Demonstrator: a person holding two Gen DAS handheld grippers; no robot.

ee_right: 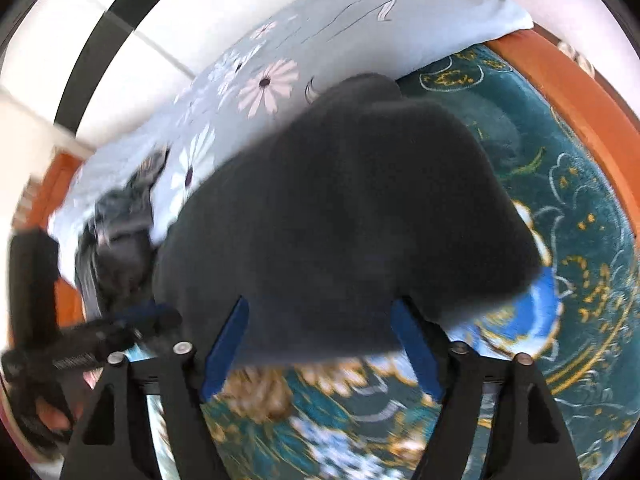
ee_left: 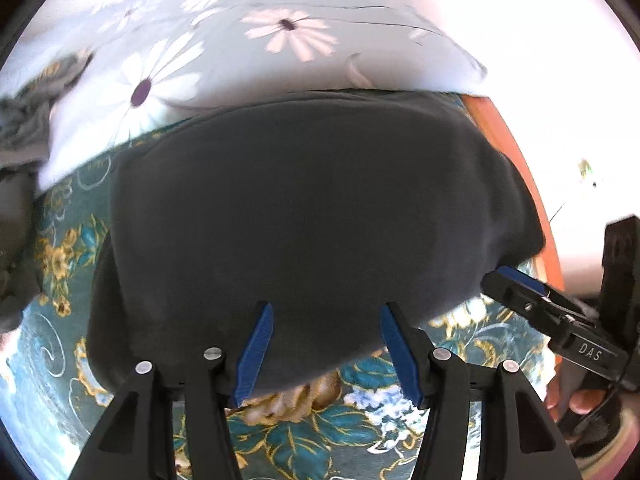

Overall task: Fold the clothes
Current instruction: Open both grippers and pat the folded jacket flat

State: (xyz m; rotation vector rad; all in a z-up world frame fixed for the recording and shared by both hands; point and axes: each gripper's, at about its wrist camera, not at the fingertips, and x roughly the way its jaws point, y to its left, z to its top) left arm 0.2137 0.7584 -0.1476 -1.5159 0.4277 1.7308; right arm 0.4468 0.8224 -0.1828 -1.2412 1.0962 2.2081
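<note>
Teal floral bedspread, daisy pillow at 12 o'clock, orange bed frame at 3 o'clock. Dark garment spread at 12 o'clock, near edge between left gripper fingers. Left gripper and right gripper both wide open, gripping nothing.

A teal bedspread patterned with gold and blue flowers is seen spread across the bed. At its far edge, a pale blue pillow printed with white and pink daisies is laid, overlapping the bedspread. An orange-brown wooden bed frame is seen running along the right-hand border of the bedspread, curving up to the pillow's corner. Beyond the pillow, a white wall crossed by a dark strip is visible.
</note>
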